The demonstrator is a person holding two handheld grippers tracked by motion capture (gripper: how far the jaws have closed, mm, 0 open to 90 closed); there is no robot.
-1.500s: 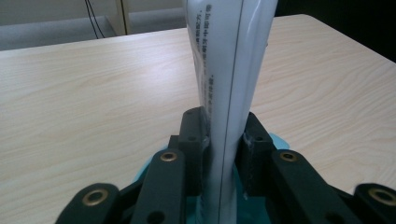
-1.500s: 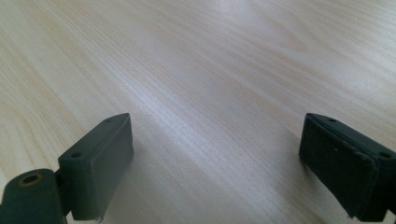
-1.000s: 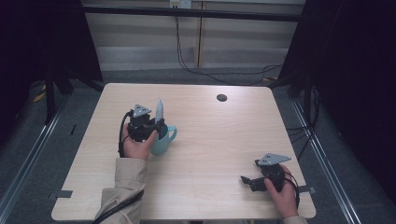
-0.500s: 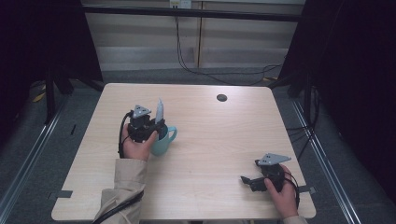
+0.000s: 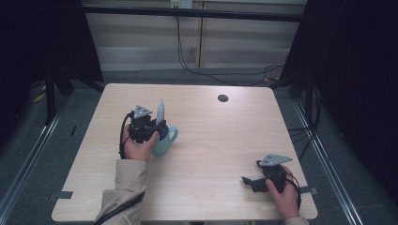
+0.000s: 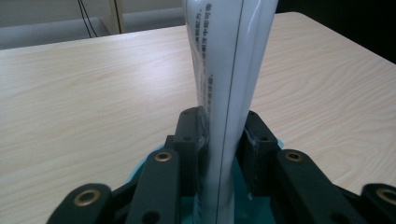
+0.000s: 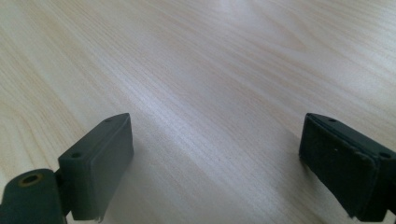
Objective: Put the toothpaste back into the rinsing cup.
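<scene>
The white tube stands between the left gripper fingers – they have just been opening a little, still touching it – tall, shiny, with small print, in a teal cup. The right gripper fingers are wide apart, holding nothing.

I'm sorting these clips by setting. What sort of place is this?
Probably a lab recording booth, not a home: a bare wooden table ringed by black curtains, cables trailing over the floor behind, and a person working handheld grippers, the left gripper holding a white tube.

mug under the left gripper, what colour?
Teal: the handled ceramic mug shows best in the high view.
</scene>
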